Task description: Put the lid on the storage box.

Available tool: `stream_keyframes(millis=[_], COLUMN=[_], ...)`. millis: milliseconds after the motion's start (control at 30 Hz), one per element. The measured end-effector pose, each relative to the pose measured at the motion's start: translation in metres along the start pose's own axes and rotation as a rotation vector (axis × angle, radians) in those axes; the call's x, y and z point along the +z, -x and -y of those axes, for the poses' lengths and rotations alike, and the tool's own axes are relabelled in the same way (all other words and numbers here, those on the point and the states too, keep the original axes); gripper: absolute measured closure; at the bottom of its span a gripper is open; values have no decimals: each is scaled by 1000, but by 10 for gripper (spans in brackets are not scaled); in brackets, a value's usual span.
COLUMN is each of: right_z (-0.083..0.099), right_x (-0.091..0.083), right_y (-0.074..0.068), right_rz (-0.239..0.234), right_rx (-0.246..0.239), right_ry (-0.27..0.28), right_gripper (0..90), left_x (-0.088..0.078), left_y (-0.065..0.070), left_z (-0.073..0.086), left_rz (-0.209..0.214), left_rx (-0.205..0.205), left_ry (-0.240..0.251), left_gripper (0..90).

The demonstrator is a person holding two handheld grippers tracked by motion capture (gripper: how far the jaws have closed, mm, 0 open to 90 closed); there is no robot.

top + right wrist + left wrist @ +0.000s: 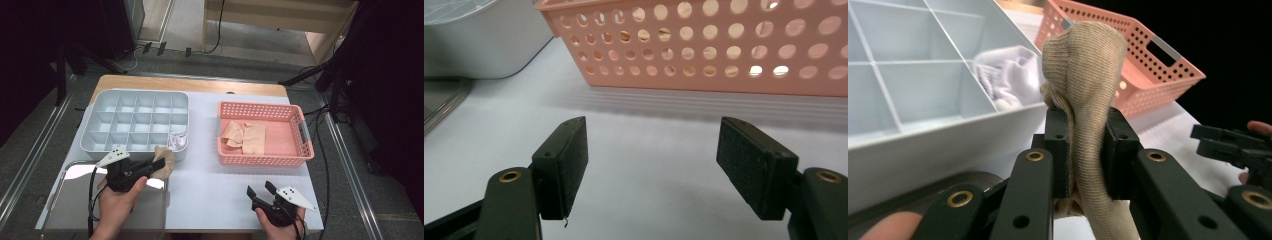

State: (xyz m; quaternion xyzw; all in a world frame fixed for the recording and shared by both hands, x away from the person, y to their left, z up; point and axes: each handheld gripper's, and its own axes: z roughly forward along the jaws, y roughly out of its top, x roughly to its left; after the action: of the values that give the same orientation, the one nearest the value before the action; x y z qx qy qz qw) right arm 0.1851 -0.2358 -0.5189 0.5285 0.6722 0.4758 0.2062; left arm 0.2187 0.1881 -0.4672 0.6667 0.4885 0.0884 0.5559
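Observation:
A rolled beige sock [165, 160] [1083, 90] is pinched between the jaws of my left gripper [159, 163] [1087, 150], just in front of the near right corner of the grey divided organizer tray [102, 98] [908, 145]. A white sock [177, 140] [1005, 80] lies in the tray's near right compartment. The pink perforated basket [300, 150] [1168, 75] [704, 50] at the right holds more beige socks [245, 137]. My right gripper [261, 190] [651, 167] rests low near the front edge of the table, jaws wide apart with nothing between them.
A white mat [210, 190] covers the wooden table. A shiny metal tray [65, 200] lies at the near left under my left hand. Cables trail on the floor at the right and beyond the table.

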Motion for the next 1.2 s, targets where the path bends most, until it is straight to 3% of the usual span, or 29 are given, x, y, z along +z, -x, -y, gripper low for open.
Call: stream_keyframes(millis=[400, 1200], right_z=[0, 1], right_x=[0, 2], right_y=[-2, -4], right_rz=[-4, -7], right_rx=[-8, -12], right_ry=[-3, -12], right_gripper=[287, 271], left_x=[-6, -1], left_y=[-10, -22], left_z=[-10, -30], left_rz=[-56, -110], left_rx=[-9, -8], left_ry=[46, 82], left_gripper=[775, 775])
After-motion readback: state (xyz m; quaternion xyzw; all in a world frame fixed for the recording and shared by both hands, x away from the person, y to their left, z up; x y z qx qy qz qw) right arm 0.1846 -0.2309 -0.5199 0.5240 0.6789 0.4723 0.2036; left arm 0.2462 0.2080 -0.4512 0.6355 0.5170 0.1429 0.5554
